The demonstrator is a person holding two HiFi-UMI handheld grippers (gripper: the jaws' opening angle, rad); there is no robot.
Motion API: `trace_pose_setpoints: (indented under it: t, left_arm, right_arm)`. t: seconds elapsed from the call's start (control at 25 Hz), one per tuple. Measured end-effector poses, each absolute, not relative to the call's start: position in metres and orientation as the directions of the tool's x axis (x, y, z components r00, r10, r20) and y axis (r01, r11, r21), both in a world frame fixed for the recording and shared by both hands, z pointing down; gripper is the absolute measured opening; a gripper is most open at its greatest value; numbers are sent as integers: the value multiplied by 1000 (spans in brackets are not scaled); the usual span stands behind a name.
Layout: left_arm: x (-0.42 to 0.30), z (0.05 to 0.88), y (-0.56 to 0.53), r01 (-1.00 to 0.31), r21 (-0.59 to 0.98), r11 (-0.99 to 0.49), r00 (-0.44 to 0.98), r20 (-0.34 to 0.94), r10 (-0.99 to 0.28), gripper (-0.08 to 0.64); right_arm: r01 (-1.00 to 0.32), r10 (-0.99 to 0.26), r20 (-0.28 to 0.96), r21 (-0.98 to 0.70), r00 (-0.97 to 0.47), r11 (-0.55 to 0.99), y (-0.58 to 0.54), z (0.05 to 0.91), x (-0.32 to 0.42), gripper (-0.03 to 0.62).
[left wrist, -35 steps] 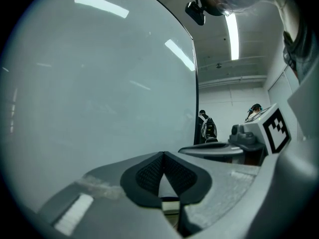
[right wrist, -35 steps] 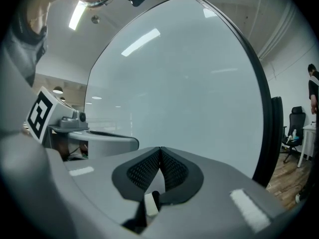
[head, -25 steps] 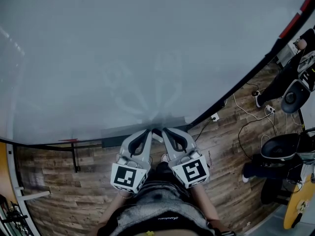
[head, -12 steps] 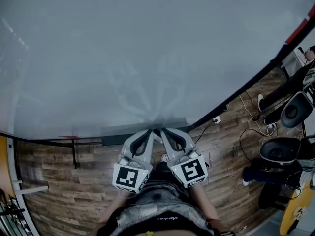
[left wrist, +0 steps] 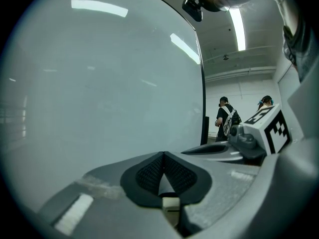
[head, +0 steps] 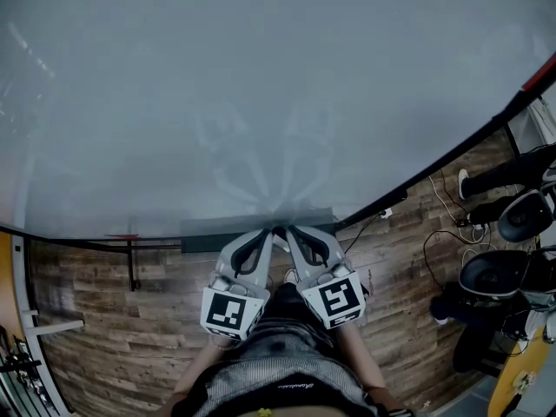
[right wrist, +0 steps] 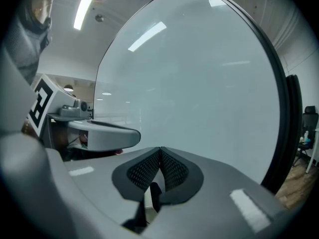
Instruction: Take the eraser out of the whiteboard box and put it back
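Grey left gripper [left wrist: 163,156]: jaws pressed together, ribbed black pads meeting in one seam, nothing between them.
Right gripper [right wrist: 159,151]: jaws likewise closed tip to tip and empty; it sits just beside the left one, the two pairs of tips nearly touching.
Marker cubes: left cube [head: 230,311] and right cube [head: 340,301] carry black-and-white square patterns only, no letters or words.
Whiteboard box [head: 208,233]: apparently the dark grey strip on the board's lower edge, directly ahead of both tips; its inside is not shown in any view.
Eraser: cannot be made out in any view.
Whiteboard [head: 261,94]: pale, with faint smeared marks above the grippers, nothing legible; its frame is cut off at both sides.
Red patch [head: 540,75]: on the frame at upper right, cropped by the edge.
Person's top [head: 287,380]: striped, with a line of small pale script, too small to read.
Wooden floor [head: 113,320]: plank pattern, cables [head: 443,224] and dark chairs [head: 495,272] at right, partly cut off.
Two people [left wrist: 227,118]: far off, backs turned.
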State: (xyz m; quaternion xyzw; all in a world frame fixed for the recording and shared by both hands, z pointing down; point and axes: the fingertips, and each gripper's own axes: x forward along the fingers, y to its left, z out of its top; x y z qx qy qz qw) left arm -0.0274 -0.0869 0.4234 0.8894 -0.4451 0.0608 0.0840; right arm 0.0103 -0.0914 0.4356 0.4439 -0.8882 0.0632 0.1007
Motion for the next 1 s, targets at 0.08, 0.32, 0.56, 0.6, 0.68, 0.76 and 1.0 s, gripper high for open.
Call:
trace_pose_setpoints:
  t: [0.08,0.32,0.56,0.6,0.68,0.76,1.0]
  left_arm:
    - [-29,428,-89,-799,84,-596,600,190,-777,0]
    - [-30,427,-86,-802,86,-591,595,206,-777,0]
    - [-31,437,-86,-809,119,-576,587,236,-775,0]
    - [-32,438,-86,-811,130,-571,584,243,-774,0]
    - [-34,441,-84,-807,124,-577,588,248,-770,0]
    - [-37,444,-84,-798,99,-594,598,247,-763,0]
    - [-37,447,-80,-795,115,-596,603,257,-755,0]
  right_arm:
    - [-800,-773,243,-19,-586,600,-94,441,10,3]
    - [-797,-758,293,-23,-582,603,-89,455,10,3]
    - [-793,-739,337,-34,-583,609,-88,473,9,3]
    - [-792,-736,345,-35,-582,610,-87,475,8,3]
    - [-791,-730,361,-36,-580,611,-85,480,6,3]
    - [-790,-724,375,-38,-578,612,-84,483,5,3]
    - [-790,-710,409,-44,-573,612,-79,494,5,3]
